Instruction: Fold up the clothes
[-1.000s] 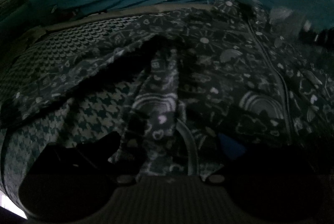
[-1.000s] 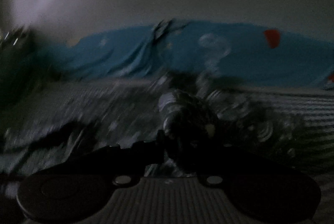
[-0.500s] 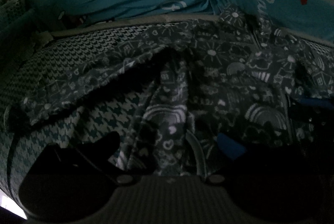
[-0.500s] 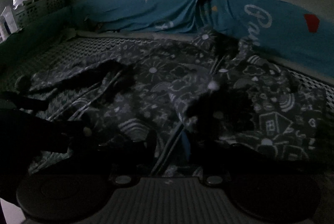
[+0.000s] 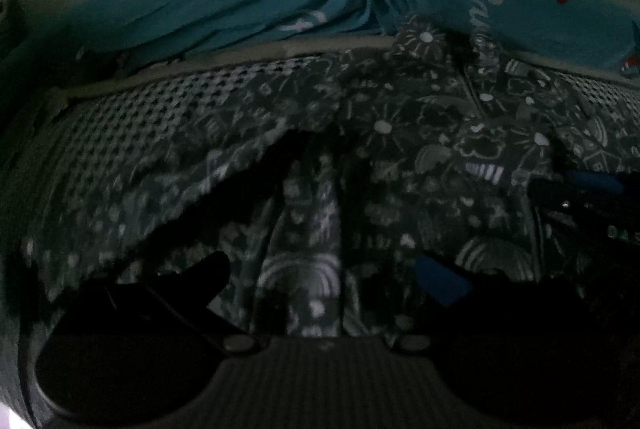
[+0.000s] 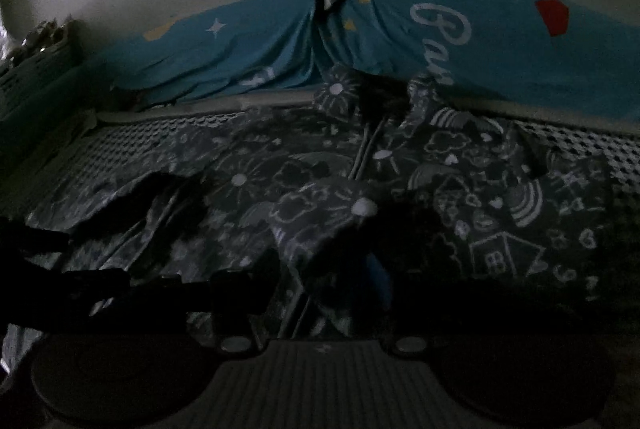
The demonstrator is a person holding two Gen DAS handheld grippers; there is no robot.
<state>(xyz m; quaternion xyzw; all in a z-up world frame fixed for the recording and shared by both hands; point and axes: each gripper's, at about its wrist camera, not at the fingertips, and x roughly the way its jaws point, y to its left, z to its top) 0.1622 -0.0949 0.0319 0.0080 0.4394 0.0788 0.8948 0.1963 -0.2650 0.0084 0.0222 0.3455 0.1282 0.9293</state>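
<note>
1. On the far left, one sleeve (image 5: pixel 168 165) of the dark jacket (image 5: pixel 420 157) with white doodles lies stretched out on the checked bed cover (image 5: pixel 132 117). It is not folded in yet. It could be missed and left sticking out.
2. Next comes the left gripper (image 5: pixel 324 273). Its two fingers stand wide apart, and jacket cloth fills the view between them. The picture is too dark to tell if the fingers touch the cloth, but they are not squeezing it. If it shuts now, it may grab too many layers and bunch them up.
3. In the middle, the jacket lies spread flat on the bed, zip (image 6: pixel 366 153) facing up, collar (image 6: pixel 340 89) near the blue sheet (image 6: pixel 460 45) at the back.
4. To the right, the right gripper (image 6: pixel 316 281) is opening. A folded flap (image 6: pixel 320 213) lies just past its fingers, and I cannot tell if cloth is caught on them. The flap could slide back open if the cloth is springy.
5. The room is very dark, so edges are hard to see, and the fold may end up crooked.
</note>
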